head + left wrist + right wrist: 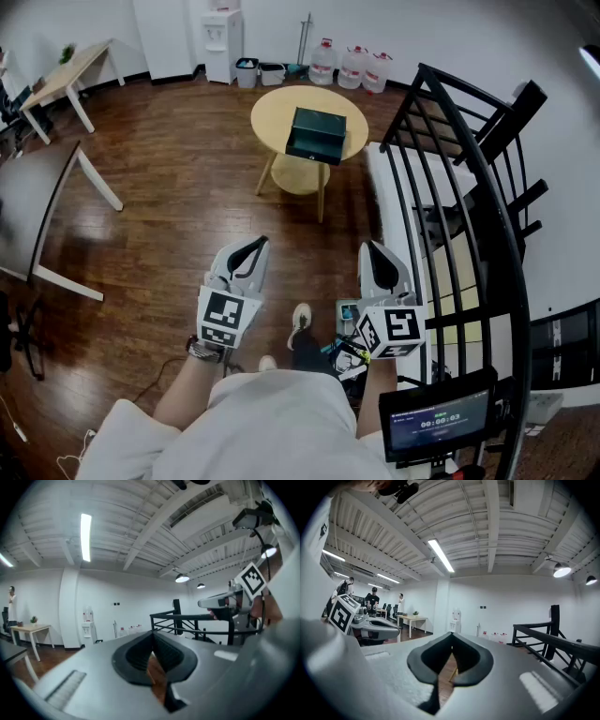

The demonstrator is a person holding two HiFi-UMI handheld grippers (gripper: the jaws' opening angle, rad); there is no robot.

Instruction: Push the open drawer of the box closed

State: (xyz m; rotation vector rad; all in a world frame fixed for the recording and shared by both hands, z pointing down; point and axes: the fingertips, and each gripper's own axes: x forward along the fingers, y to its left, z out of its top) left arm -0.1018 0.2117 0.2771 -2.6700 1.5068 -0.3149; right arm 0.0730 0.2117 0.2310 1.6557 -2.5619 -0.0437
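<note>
A dark green box (316, 134) stands on a round yellow table (272, 111) at the far middle of the room, with its drawer pulled out toward me. Both grippers hang well short of the table, over the wooden floor. My left gripper (257, 244) is shut with nothing between its jaws, and so is my right gripper (372, 247). In the left gripper view the left gripper (153, 635) shows its dark pads meeting, with the right gripper (224, 602) off to the side. The right gripper (451, 635) also shows closed pads in its own view. The box appears in neither gripper view.
A black stair railing (459, 178) runs along the right. Water bottles (352, 66) and a dispenser (222, 37) line the back wall. A wooden desk (66, 75) and a grey table (42, 202) stand at the left. A small screen (436, 422) sits near my right hip.
</note>
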